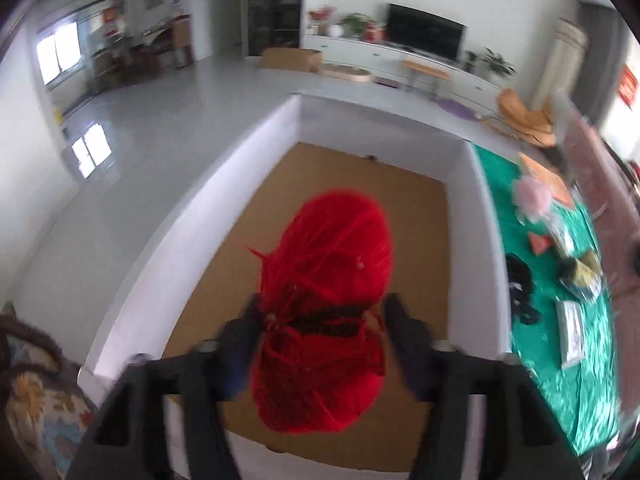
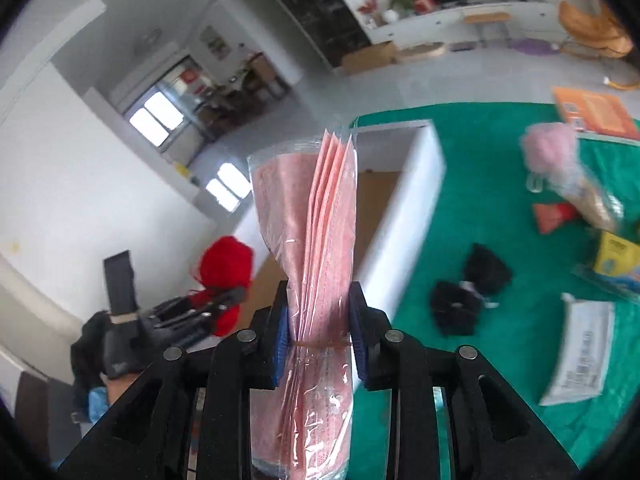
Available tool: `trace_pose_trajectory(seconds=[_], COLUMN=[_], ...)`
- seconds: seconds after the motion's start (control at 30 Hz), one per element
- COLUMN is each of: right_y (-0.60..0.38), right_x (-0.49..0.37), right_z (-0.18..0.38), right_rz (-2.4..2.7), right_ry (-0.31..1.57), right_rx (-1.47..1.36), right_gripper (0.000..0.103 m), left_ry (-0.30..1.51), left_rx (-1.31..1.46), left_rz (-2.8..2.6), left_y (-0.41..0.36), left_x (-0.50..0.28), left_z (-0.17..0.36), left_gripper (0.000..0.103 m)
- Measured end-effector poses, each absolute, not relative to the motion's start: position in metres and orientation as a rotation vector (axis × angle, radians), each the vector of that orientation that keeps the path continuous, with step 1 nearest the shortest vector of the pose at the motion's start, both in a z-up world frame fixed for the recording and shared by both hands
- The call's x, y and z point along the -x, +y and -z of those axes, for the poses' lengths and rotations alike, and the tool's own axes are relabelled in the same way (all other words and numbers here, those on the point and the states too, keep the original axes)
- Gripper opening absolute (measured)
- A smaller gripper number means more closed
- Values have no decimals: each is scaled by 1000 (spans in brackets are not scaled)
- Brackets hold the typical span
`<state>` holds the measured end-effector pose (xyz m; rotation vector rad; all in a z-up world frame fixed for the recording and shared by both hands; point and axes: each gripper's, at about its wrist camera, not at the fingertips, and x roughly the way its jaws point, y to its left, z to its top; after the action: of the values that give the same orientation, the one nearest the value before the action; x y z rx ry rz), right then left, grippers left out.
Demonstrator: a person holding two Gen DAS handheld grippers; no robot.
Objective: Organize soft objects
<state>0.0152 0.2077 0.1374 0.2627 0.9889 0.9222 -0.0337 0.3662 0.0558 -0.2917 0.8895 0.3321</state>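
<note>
The table (image 2: 480, 184), draped in a green cloth, fills the right half of the right wrist view; the left wrist view catches only a strip of it along its right edge. On the table's left side stands a large white-walled cardboard box (image 1: 224, 216) with a bare brown bottom. The left wrist view looks straight down into it, while the right wrist view shows just one white corner and a sliver of the brown inside.

Only the right wrist view shows the pack of pink face masks (image 2: 316, 240), sealed in clear plastic and cinched with a rubber band. It stands upright in that view, its long axis running along the fingers and away from the camera, fanned edges at the far end. The right claw (image 2: 320, 320) is closed on its banded waist, blue pads pressing both sides.

The red yarn skein (image 1: 332, 312) hangs over the box's bottom in the left wrist view, its long axis running away from the camera, with a dark band around its middle. The left claw (image 1: 320, 320) stands wide, a finger on either side of that band; blur keeps me from telling whether the pads touch the yarn. The right wrist view shows the same skein, small, from the side, with the left claw and a gloved hand (image 2: 108, 344) behind it.

Scattered on the green cloth are a white packet (image 2: 580, 352), black fabric pieces (image 2: 468, 292), a pink fluffy thing (image 2: 552, 148), an orange flat packet (image 2: 596, 112), and a yellow packet (image 2: 616, 256).
</note>
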Motion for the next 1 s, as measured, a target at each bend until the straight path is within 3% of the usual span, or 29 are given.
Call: trace_pose_trajectory(seconds=[0.03,0.07,0.27,0.43,0.63,0.77,1.0], right_y=[214,217,107,-36,-182,-225,-268], right_x=[-16,-13,-5,-4,11,1,-81], right_z=[-135,-131,-90,-26,38,60,60], right_rz=[-957,-968,-715,-329,55,160,201], right_ry=[1009,1020,926,904,926,916,924], right_rx=[-261,-257,-129,-74,6,3,-104], right_gripper=[77,84,84,84,84,84,86], left_ry=[872,834,760,753,910,955,945], left_rx=[315,342,328,244,159,21,-42], left_rz=[-348,-366,-280,-17,244,248,184], left_y=[368,370,340,239,102,51,29], left_x=[36,41,44,34,19,1,-38], left_z=[-52,-51,-57,-56,2,47,70], left_gripper=[99,102,102,102,102,102,102])
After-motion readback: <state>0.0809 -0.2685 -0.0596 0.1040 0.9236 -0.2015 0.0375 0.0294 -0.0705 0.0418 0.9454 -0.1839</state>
